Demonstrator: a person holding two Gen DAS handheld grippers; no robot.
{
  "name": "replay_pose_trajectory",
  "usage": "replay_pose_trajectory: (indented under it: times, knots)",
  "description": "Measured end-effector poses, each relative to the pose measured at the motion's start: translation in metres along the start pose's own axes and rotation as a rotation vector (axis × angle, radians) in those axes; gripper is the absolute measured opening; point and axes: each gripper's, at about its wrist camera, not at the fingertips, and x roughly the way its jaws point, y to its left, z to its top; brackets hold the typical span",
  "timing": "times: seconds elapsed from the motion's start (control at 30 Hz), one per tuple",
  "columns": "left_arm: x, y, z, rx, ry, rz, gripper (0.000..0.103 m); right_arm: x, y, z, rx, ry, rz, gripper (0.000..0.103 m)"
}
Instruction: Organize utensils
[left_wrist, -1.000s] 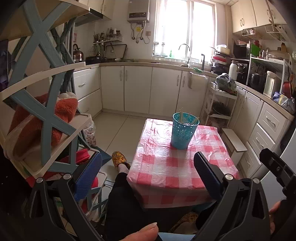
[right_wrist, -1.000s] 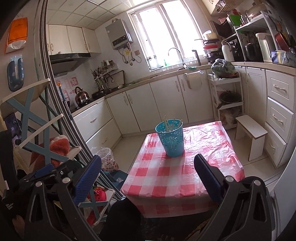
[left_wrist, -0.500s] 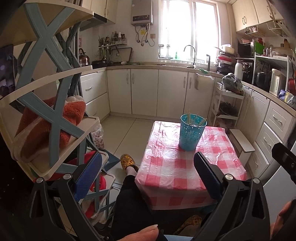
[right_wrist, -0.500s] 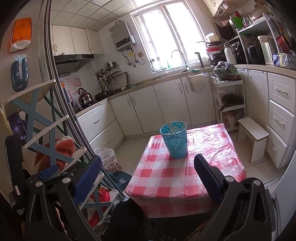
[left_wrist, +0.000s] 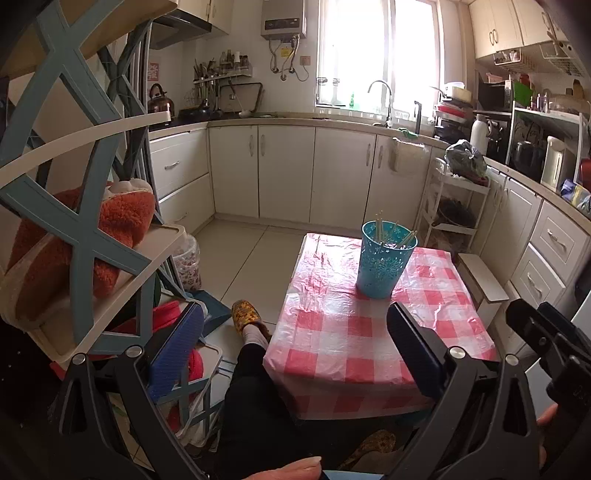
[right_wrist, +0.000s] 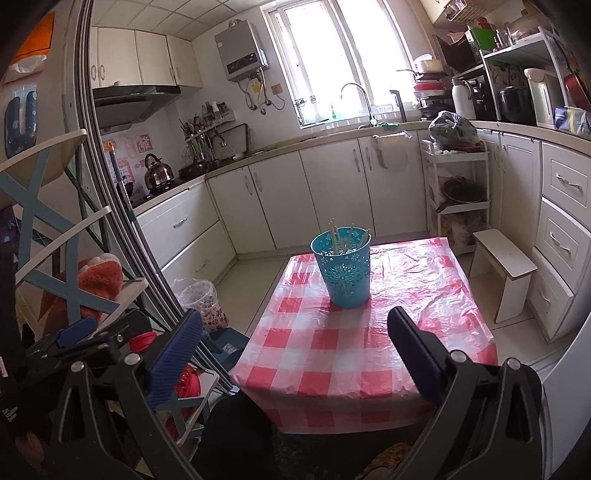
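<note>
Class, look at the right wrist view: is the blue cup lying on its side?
No, the blue cup stands upright on the checked table.

A low worktop (right_wrist: 332, 362) is standing on the pale tiled floor (left_wrist: 251, 254), wearing a red-and-white checked plastic cover. A teal perforated cup (right_wrist: 343, 269) holding chopsticks (right_wrist: 334, 236) is sitting upright on its far half, nearer the left edge.

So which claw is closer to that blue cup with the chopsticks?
Right, though only slightly. Both claws hang open before the table's near edge, well short of the cup. The right claw faces it almost head-on; from the left claw the cup sits farther off, to the right.
</note>
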Motion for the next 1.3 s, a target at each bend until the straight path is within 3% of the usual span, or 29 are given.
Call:
replay_pose_trajectory:
  times: [0.27,0.43,0.67,1.3]
  knots:
    - [-0.001,0.006,0.001,-0.029,0.005,0.023,0.095,-0.009,0.008,0.004,0.007,-0.015,0.020,0.096]
    - [-0.010,-0.004,-0.003,0.006,-0.010,0.027,0.095,-0.040,0.017,0.000,-0.025,-0.097,0.049,0.096]
    - [-0.030,-0.012,-0.005,0.023,-0.051,0.022,0.095,-0.062,0.025,-0.007,-0.065,-0.162,0.020,0.096]
    - [-0.055,-0.024,-0.011,0.072,-0.074,0.003,0.095,-0.084,0.022,-0.016,-0.060,-0.216,0.026,0.096]
